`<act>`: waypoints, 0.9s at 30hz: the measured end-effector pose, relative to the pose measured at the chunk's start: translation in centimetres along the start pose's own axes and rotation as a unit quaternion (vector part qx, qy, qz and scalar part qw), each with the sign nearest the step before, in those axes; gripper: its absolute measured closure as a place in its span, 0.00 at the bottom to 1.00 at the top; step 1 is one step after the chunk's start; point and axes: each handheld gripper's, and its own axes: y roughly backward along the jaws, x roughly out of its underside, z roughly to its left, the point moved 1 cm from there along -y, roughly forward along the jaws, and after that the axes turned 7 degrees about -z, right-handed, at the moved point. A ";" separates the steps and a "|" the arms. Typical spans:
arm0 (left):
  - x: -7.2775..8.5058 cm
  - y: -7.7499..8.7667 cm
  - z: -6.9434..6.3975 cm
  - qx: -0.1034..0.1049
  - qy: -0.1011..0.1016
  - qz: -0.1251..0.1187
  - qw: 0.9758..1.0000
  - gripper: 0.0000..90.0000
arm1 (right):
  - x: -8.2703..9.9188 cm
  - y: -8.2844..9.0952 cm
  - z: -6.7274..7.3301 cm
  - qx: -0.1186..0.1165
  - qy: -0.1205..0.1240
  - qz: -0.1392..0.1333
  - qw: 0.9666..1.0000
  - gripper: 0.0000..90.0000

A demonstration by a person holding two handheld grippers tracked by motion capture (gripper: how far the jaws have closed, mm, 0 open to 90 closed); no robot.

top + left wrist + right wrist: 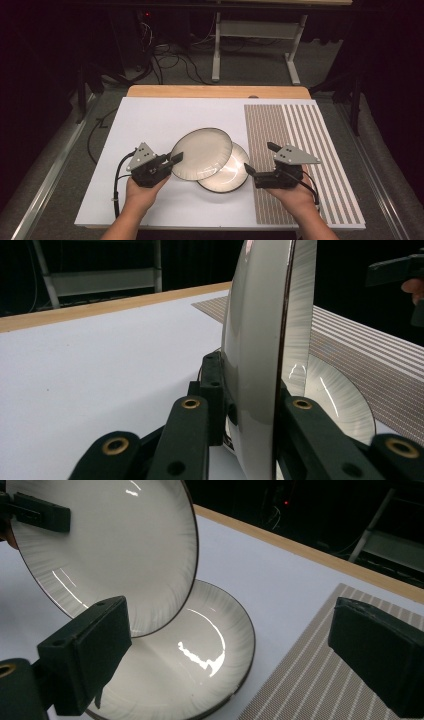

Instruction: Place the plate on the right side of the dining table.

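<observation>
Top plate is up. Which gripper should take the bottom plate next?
Right. The right gripper is open and free beside the lower plate lying flat on the table. The left gripper is clamped on the rim of the lifted plate.

Left gripper (176,159) clamped, right gripper (260,159) agape

— What do you have on the plates?

— I see the upper plate (202,153), white with a thin dark rim, lifted and tilted on edge. It overlaps the lower plate (231,175), same glaze, lying flat on the white board beside the striped mat.
</observation>
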 end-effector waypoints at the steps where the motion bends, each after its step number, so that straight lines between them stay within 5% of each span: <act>1: 0.0 0.0 0.0 0.000 0.000 0.001 1.000 0.88 | -0.1 -0.4 0.2 -0.001 0.002 0.003 1.000 0.05; 11: 0.0 0.1 0.1 0.003 -0.002 0.001 1.000 0.88 | -0.6 -4.4 1.2 -0.025 -0.010 0.022 0.999 0.09; 17: 0.0 0.0 0.2 0.005 -0.001 0.001 1.000 0.88 | -0.3 -6.9 0.7 -0.027 -0.043 0.034 0.998 0.18; 27: 0.1 0.0 0.5 0.007 0.008 0.001 1.000 0.88 | 0.3 -8.6 1.1 -0.066 -0.079 0.022 0.994 0.61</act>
